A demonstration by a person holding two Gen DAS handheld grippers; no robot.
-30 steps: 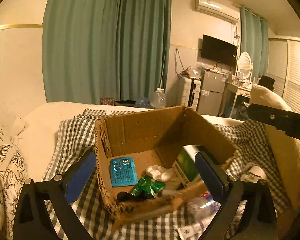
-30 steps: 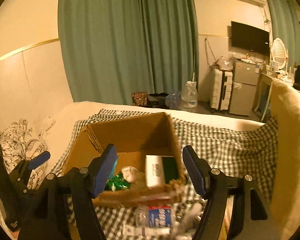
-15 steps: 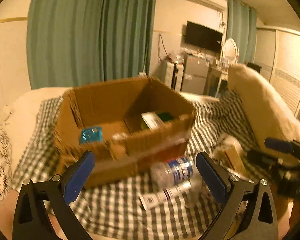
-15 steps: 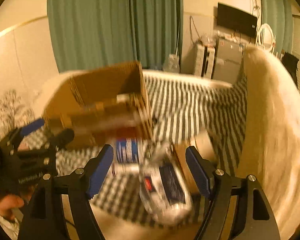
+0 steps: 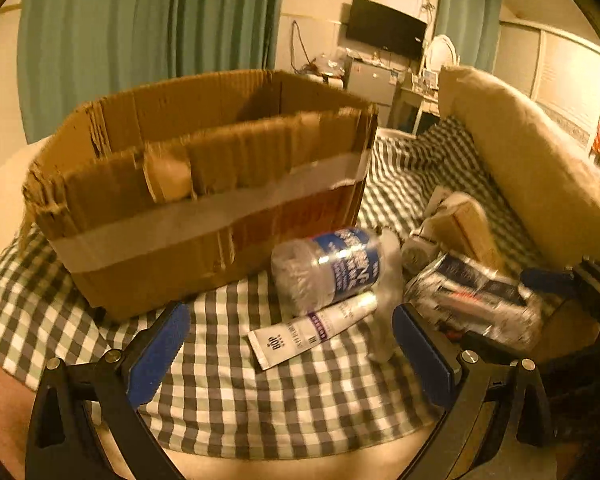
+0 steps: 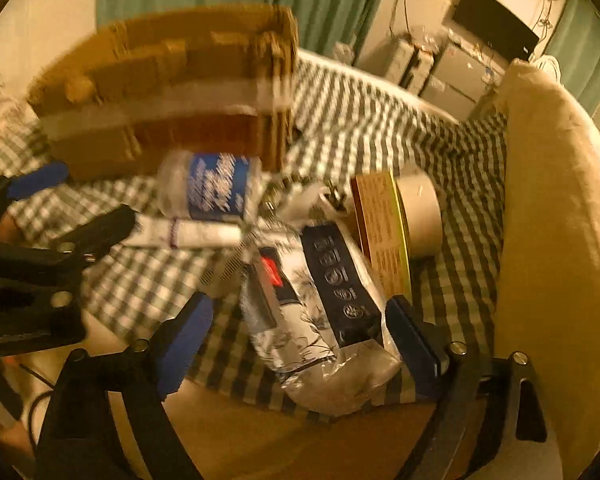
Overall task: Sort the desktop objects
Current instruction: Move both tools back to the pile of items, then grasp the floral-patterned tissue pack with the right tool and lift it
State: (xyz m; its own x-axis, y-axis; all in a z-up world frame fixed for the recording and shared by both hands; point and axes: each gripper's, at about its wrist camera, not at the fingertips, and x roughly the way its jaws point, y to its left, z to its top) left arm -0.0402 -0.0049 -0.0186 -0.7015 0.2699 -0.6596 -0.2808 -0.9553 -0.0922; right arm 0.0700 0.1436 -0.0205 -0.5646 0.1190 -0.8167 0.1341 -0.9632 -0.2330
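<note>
on the checked cloth (image 5: 260,408), a torn cardboard box (image 5: 204,200) sits at the far left. just right of its near corner lies a crushed clear bottle with a blue label (image 5: 328,268), with a white tube (image 5: 312,330) touching its near side. further right lie a glossy black-and-white packet (image 6: 320,312), a yellow-edged box (image 6: 380,232) and a tape roll (image 6: 420,216). the left gripper (image 5: 290,354) hangs wide open over the tube, gripping nothing. the right gripper (image 6: 300,330) has just been opening; its pads flank the packet without pressing it.
</note>
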